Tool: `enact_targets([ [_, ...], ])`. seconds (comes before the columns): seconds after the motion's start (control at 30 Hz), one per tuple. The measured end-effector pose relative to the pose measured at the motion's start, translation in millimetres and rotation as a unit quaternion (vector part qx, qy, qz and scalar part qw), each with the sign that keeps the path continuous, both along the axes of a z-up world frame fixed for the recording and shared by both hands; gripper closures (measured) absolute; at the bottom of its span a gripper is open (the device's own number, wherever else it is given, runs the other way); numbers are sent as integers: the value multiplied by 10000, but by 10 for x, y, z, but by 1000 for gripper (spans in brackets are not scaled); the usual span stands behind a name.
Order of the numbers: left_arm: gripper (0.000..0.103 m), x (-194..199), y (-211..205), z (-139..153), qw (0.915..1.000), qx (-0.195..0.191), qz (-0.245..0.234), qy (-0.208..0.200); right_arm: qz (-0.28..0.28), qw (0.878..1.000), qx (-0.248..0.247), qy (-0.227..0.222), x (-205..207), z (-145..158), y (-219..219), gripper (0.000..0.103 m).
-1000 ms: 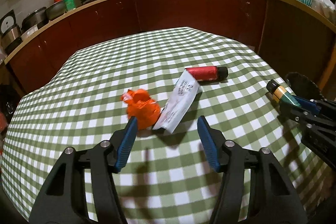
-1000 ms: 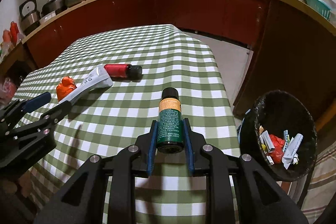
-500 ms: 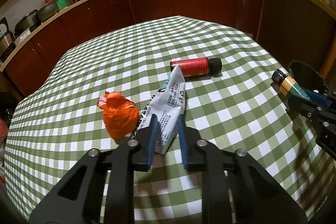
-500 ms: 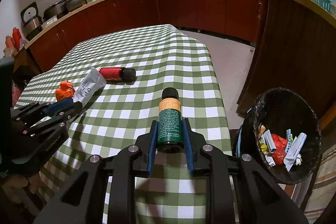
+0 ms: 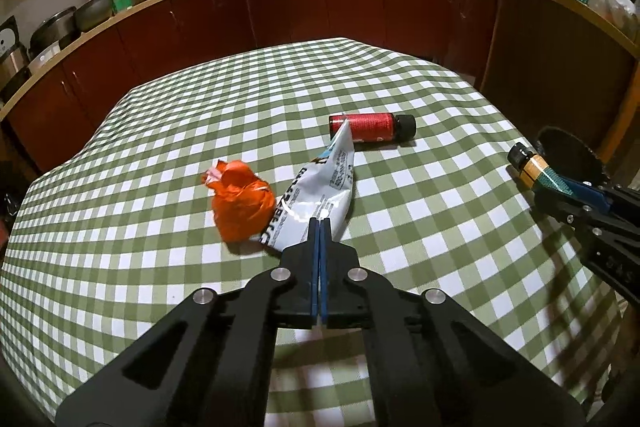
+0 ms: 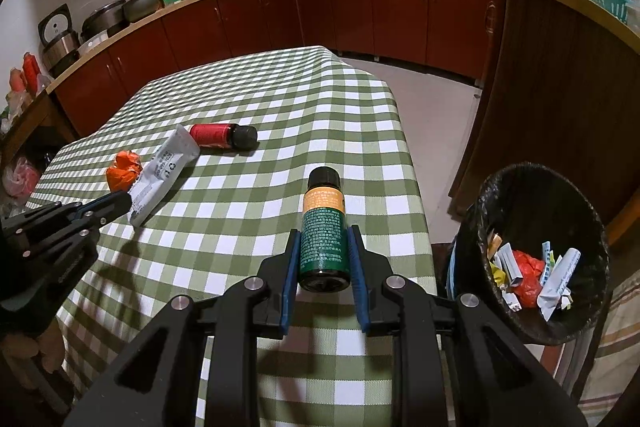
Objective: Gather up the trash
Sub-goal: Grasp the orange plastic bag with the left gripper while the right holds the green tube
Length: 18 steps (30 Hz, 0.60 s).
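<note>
My left gripper (image 5: 320,223) is shut on the near end of a flattened grey-white tube (image 5: 320,183), whose far end still rests on the checked tablecloth (image 5: 160,147). From the right wrist view the same left gripper (image 6: 120,201) pinches the tube (image 6: 164,173) at its lower edge. A crumpled orange wrapper (image 5: 242,205) lies just left of the tube. A red bottle (image 5: 372,127) with a black cap lies on its side behind it. My right gripper (image 6: 322,239) is shut on a green bottle (image 6: 323,231) with an orange band, held above the table's right edge.
A black bin (image 6: 536,259) holding several pieces of trash stands off the table's right edge, close to the right gripper. Dark red kitchen cabinets (image 5: 320,7) with pots and bottles on the counter curve around the back and right. Bare floor (image 6: 432,99) lies between table and cabinets.
The left gripper's jaws went from wide open to shut on the tube's near end, and the tube's near end has lifted slightly. The right gripper still holds the green bottle in place.
</note>
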<state>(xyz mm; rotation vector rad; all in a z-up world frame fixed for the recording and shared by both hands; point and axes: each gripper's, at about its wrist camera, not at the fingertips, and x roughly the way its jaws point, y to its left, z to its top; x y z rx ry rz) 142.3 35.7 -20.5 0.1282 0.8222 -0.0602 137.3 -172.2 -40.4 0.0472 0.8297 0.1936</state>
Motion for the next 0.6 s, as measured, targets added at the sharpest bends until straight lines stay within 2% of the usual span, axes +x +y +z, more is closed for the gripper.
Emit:
enact_targets([
  [0.17, 98, 6, 171, 3, 9996, -188, 199, 95, -5, 10000, 31, 14, 14, -4, -13, 79],
  [0.3, 79, 14, 336, 39, 9987, -258, 443, 57, 7, 10000, 22, 12, 56, -7, -8, 79],
  [0.37, 75, 42, 403, 45, 9983, -227, 536, 31, 19, 10000, 13, 28, 86, -13, 4, 79],
  [0.47, 59, 103, 473, 34, 9977, -263, 617, 40, 61, 10000, -7, 60, 134, -17, 41, 79],
  [0.53, 57, 147, 500, 18, 9977, -281, 619, 75, 81, 9999, -15, 68, 156, -19, 61, 79],
  [0.6, 49, 202, 529, -2, 9975, -306, 626, 99, 107, 9999, -34, 84, 177, -25, 95, 79],
])
